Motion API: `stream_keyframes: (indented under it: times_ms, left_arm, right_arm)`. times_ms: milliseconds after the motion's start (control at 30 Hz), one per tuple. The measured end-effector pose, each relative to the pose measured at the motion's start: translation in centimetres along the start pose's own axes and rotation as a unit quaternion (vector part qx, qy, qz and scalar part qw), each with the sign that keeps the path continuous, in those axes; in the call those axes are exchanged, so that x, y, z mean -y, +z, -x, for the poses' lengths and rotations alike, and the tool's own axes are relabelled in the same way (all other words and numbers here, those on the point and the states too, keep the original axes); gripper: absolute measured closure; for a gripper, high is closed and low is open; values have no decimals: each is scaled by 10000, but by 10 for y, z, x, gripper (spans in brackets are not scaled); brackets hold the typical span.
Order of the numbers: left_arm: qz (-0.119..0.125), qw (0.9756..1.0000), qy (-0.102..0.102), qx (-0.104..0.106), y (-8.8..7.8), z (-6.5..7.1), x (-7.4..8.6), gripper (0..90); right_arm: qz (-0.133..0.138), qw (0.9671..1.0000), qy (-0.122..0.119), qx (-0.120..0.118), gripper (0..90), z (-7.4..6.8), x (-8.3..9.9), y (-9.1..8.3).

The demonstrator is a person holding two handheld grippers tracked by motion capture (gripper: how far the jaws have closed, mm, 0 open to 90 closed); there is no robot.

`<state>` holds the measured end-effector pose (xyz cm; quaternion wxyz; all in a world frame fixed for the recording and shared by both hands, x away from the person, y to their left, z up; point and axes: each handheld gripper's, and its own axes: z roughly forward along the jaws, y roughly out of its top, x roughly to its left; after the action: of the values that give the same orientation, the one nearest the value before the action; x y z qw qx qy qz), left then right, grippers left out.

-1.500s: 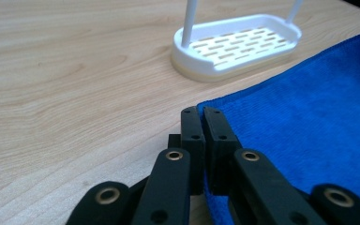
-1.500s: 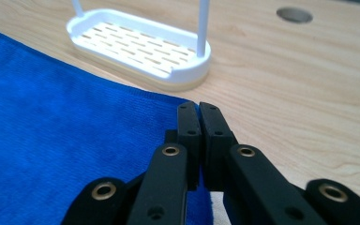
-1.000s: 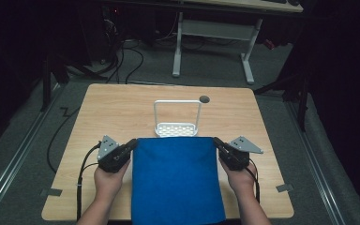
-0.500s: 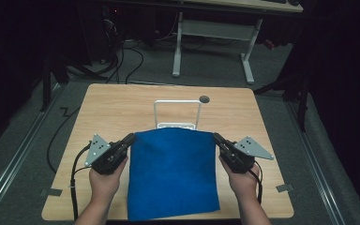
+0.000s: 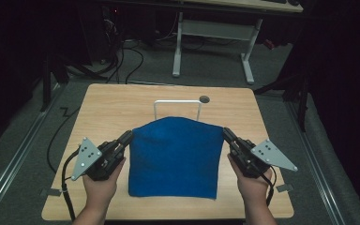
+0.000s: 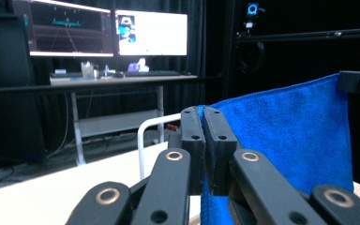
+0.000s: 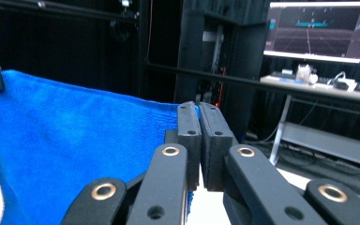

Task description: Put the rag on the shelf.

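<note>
A blue cloth (image 5: 176, 157) hangs stretched between my two grippers above the wooden table (image 5: 112, 108), its lower edge resting near the table's front. My left gripper (image 5: 127, 137) is shut on the cloth's upper left corner, and my right gripper (image 5: 226, 132) is shut on the upper right corner. In the left gripper view the jaws pinch the cloth (image 6: 286, 136) at its edge, left gripper (image 6: 202, 112). The right gripper view has the cloth (image 7: 75, 136) spreading left from the pinched corner, right gripper (image 7: 198, 107). A white wire rack (image 5: 178, 104) stands just behind the cloth, partly hidden by it.
A small dark hole (image 5: 204, 99) sits in the table's far side. Beyond the table stands a desk with white legs (image 5: 178, 47) and cables on the floor. Monitors (image 6: 150, 33) glow on that desk. The table's far half has free room beside the rack.
Both grippers have risen and drawn back toward the person with the cloth's top corners. The cloth went from lying flat to hanging upright, now covering the rack's lower part.
</note>
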<state>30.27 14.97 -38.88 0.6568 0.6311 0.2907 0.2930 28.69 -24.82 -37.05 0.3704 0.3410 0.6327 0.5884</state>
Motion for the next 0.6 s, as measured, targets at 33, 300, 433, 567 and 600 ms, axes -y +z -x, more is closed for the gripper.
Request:
stream_keyframes:
  times_ms: [33,300,433,567,600]
  left_arm:
    - [19,10000,8,11,-1,1,-1,879]
    - [128,9999,50,31,-5,2,-8,881]
    - [134,9999,39,54,2,-5,-16,882]
    - [-8,9999,119,-33,15,-17,-23,882]
    - [-30,9999,101,-48,18,-19,-25,882]
  right_arm:
    - [46,10000,-38,0,887,0,-2,-2]
    - [92,9999,-88,18,887,-4,-7,-5]
    - [35,10000,-5,-70,887,-2,-5,2]
    - [-102,9999,47,-56,887,7,-3,15]
    - [-140,9998,121,-54,887,10,-3,18]
